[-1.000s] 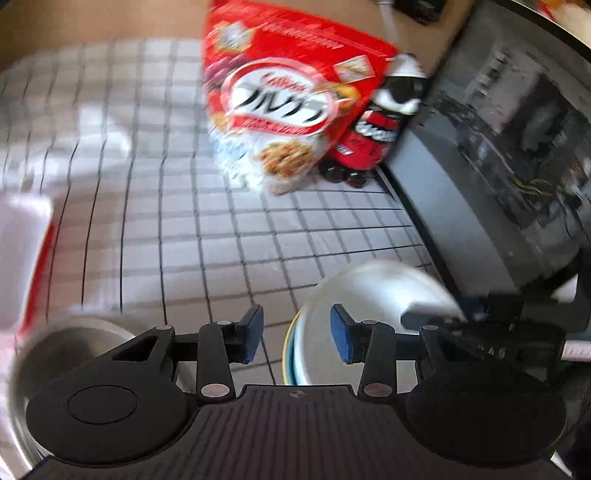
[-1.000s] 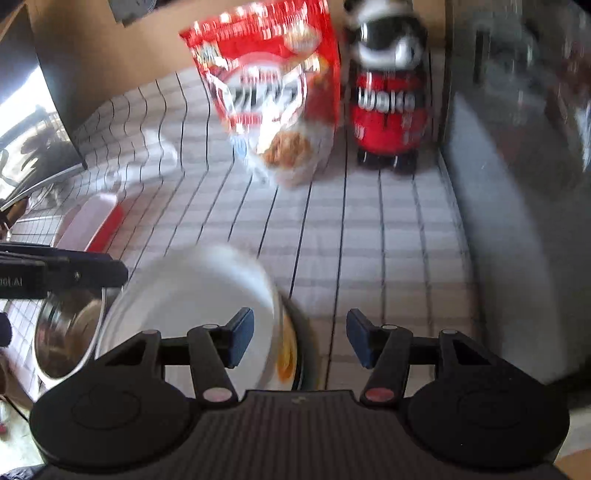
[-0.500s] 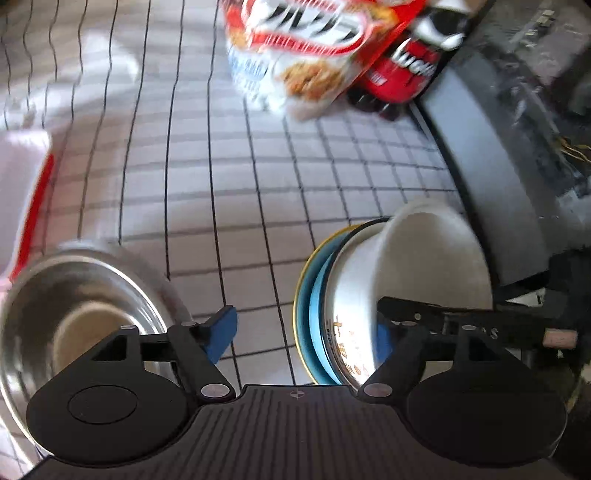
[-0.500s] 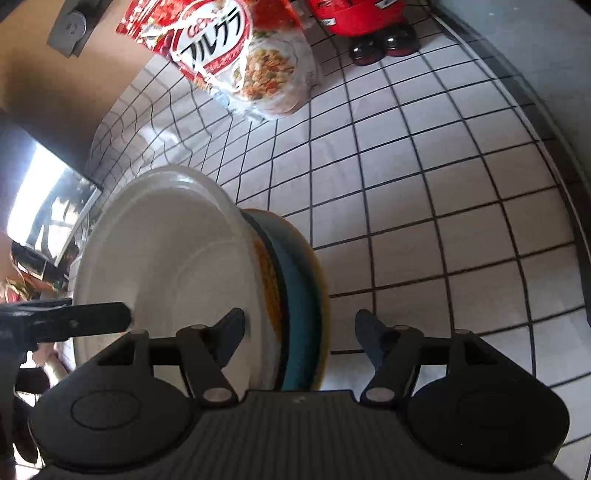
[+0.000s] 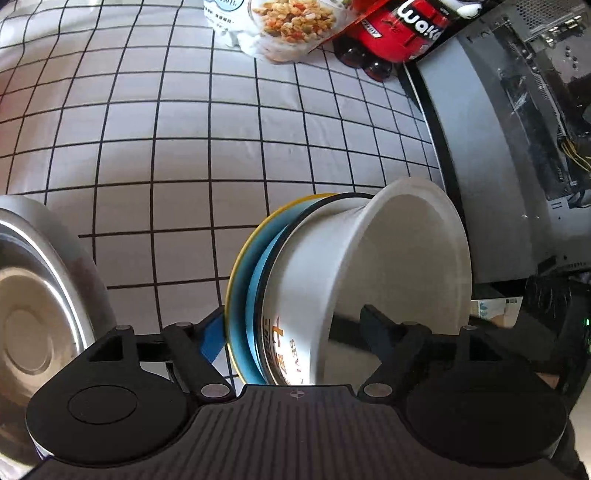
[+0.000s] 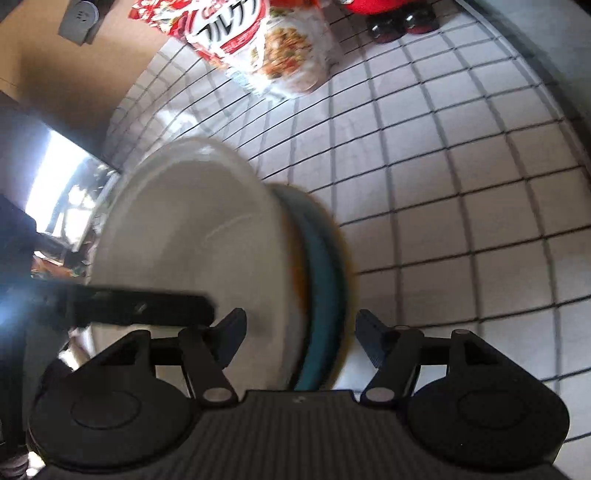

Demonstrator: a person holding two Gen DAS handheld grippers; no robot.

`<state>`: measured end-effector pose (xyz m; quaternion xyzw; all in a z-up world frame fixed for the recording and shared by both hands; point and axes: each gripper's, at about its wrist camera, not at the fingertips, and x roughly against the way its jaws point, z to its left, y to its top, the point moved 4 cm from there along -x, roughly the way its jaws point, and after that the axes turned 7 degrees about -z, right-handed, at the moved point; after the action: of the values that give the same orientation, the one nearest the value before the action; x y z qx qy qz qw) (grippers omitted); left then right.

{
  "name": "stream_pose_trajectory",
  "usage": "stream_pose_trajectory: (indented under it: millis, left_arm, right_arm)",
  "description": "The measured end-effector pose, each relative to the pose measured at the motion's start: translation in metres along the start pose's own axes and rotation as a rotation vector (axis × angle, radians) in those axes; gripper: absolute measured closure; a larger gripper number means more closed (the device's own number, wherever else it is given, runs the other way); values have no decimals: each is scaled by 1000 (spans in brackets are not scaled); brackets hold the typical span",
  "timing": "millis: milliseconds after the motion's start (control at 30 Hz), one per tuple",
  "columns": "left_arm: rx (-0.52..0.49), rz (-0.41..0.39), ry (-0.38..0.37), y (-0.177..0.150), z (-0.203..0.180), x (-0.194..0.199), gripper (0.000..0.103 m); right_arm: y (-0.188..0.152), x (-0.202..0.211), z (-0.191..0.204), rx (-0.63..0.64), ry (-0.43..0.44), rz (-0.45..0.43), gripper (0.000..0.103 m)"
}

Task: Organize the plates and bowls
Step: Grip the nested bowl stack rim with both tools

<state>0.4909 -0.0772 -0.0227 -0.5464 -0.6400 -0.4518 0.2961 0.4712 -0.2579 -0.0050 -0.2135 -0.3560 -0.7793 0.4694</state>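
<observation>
Straddling the same stack from opposite sides, both grippers have their jaws spread around the rim of a white paper bowl [image 5: 402,258] sitting on a teal plate with a yellow edge [image 5: 240,280]. The left gripper [image 5: 291,336] has its jaws as wide as they go after just opening, one blue pad outside the plate's edge and the other inside the bowl; neither pad seems to press on anything. The right gripper [image 6: 301,332] also has its jaws apart, lately widened, with bowl wall and plate rim between them, though that view is blurred and contact is hard to judge.

Off to the outer side of the left jaws sits a shiny steel bowl [image 5: 33,314] on the grid-patterned counter [image 5: 177,155]. Beyond both pairs of jaws, at the far end, stand a red cereal bag [image 6: 255,40] and a red-labelled bottle [image 5: 399,33].

The step looks like separating bowl from plate. To do it well, I'd have one gripper pinch only the plate's rim and the other only the bowl's wall; catching both layers in one bite would lift the stack together. The paper wall will likely flex, so a gentle squeeze low on the wall should serve better.
</observation>
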Motion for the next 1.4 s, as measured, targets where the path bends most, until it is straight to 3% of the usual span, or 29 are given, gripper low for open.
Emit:
stream_pose_trajectory:
  millis: [267,367,533,667,867,933,967,1400]
  left_arm:
    - [-50,16,27,-4,7,7,24]
    - [-63,-2,37,-8,10,12,30]
    - [-128,-62,65,-10,4,24,32]
    - [-239,-126,120,-6,-8,34,42]
    - [-267,-125,140,-5,-10,32,44]
    - [-295,-127,179,-5,-10,32,55]
    - [-305,-130,213,-6,-10,30,72]
    - [-332,-102,266,-5,-8,27,75]
  right_arm:
    - [-14,-4,19,30,-28,-1,33]
    - [-19,-6,27,82,-34,18,37]
    - [-3,7,15,20,-80,-58,38]
    - [3,-2,8,-19,-52,-4,50]
    - [0,-8,10,-9,-28,26,52]
    - [-1,-8,11,-3,-30,26,52]
    - [-1,-8,11,-3,-30,25,52]
    - [-4,-6,11,7,-31,13,52]
